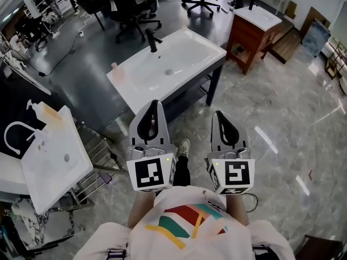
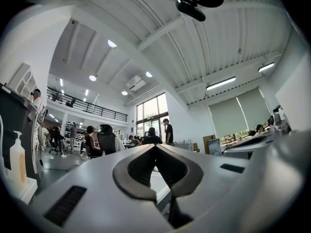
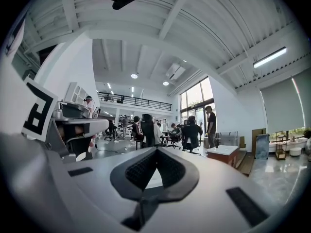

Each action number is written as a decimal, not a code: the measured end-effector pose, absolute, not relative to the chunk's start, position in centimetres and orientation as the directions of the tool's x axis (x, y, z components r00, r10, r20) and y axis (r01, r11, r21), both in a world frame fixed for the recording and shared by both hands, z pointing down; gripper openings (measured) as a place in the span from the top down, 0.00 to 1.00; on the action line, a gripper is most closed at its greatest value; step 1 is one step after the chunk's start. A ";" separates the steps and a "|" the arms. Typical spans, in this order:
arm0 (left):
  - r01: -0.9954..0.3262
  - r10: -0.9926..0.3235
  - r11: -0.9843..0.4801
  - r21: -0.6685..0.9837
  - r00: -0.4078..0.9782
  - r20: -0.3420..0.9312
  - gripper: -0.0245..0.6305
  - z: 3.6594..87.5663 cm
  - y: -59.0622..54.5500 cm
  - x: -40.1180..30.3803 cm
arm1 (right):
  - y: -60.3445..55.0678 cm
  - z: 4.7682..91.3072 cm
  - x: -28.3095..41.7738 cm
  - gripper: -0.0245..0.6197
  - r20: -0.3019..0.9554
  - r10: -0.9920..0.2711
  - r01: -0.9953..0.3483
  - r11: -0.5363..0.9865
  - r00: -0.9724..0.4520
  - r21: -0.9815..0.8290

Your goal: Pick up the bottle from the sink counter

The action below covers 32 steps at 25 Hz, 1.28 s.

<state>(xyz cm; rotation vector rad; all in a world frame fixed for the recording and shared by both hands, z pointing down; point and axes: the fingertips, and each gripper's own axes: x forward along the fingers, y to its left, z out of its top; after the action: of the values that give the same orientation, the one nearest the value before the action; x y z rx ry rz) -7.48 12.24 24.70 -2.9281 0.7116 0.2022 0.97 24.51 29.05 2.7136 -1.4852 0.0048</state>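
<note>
A small pale pink bottle point(image 1: 114, 70) stands upright at the left end of the white sink counter point(image 1: 191, 45) ahead of me. A pump bottle of orange liquid point(image 1: 39, 110) stands on a second white sink point(image 1: 49, 169) to my left; the left gripper view shows this pump bottle point(image 2: 17, 160) at its left edge. My left gripper point(image 1: 154, 103) point(image 2: 155, 147) and right gripper point(image 1: 219, 114) point(image 3: 156, 149) are held close to my body, side by side. Both point at the counter, well short of it. Both are shut with nothing between the jaws.
A black faucet point(image 1: 152, 39) rises at the counter's back edge. A wooden vanity point(image 1: 250, 30) stands to the right on the marble floor. Black office chairs point(image 1: 134, 11) and seated people point(image 3: 192, 135) fill the room behind. A metal rack point(image 1: 96, 157) sits under the left sink.
</note>
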 end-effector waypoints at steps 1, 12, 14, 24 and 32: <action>-0.461 -0.445 -0.883 -0.083 0.881 -0.157 0.93 24.9 11.9 -7.0 | 24.2 29.2 1.3 0.94 0.027 -0.842 -0.842 -0.538 0.539 0.038; -0.456 -0.447 -0.888 -0.057 0.886 -0.124 0.93 27.1 6.6 -1.2 | 19.1 31.2 6.7 0.95 0.067 -0.843 -0.846 -0.532 0.533 0.032; -0.457 -0.448 -0.887 -0.058 0.886 -0.122 0.93 27.1 5.3 0.2 | 17.6 31.4 8.2 0.95 0.085 -0.837 -0.842 -0.537 0.540 0.053; -0.469 -0.464 -0.883 -0.015 0.877 -0.124 0.93 25.4 -3.9 8.4 | 7.3 29.0 16.4 0.94 0.085 -0.862 -0.866 -0.495 0.500 0.071; -0.482 -0.478 -0.876 0.009 0.868 -0.136 0.93 24.6 -10.6 14.5 | -0.9 27.7 22.9 0.95 0.050 -0.874 -0.875 -0.482 0.484 0.050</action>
<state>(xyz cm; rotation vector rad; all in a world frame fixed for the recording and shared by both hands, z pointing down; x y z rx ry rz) 14.53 -10.60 24.62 -3.0112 0.7743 0.2088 22.92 -0.91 27.67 2.6462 -1.5615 0.0271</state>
